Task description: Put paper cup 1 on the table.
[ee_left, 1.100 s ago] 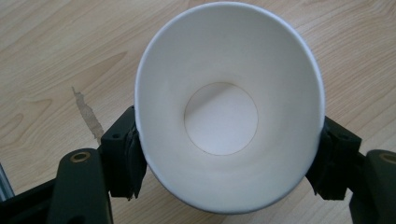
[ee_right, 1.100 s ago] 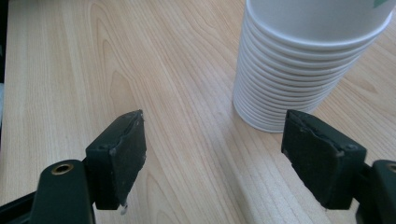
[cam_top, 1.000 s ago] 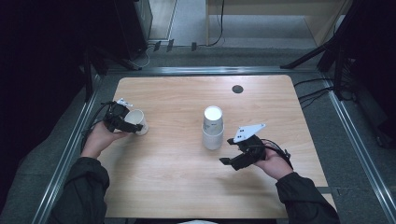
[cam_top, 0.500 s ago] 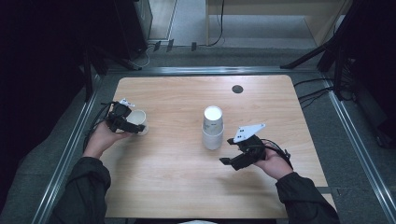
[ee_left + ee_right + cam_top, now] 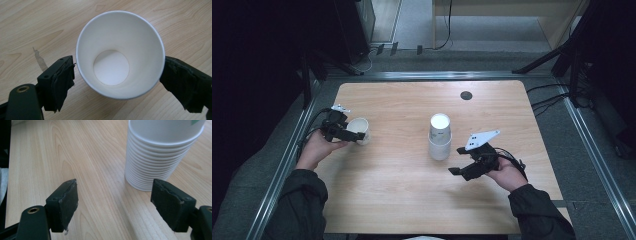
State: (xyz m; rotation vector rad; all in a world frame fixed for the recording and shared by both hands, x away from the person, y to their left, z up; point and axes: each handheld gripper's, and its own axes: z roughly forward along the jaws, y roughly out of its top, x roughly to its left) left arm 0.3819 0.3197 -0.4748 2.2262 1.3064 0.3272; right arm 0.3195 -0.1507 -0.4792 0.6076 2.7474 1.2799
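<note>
Your left gripper had just been spreading its jaws around the single paper cup at the surface's left edge, pads barely clear. Mid-surface stood the cup stack; your right gripper's jaws gaped empty beside it.

the left gripper fingers have just been opening around the paper cup.

High view: fixed above the near edge, facing forward and down, far enough to take in the whole pale wooden counter. Left gripper view: very close, looking straight down into the single white paper cup. Right gripper view: low, near-level, close to the stack of white paper cups. All three share the counter and its cups.
</note>
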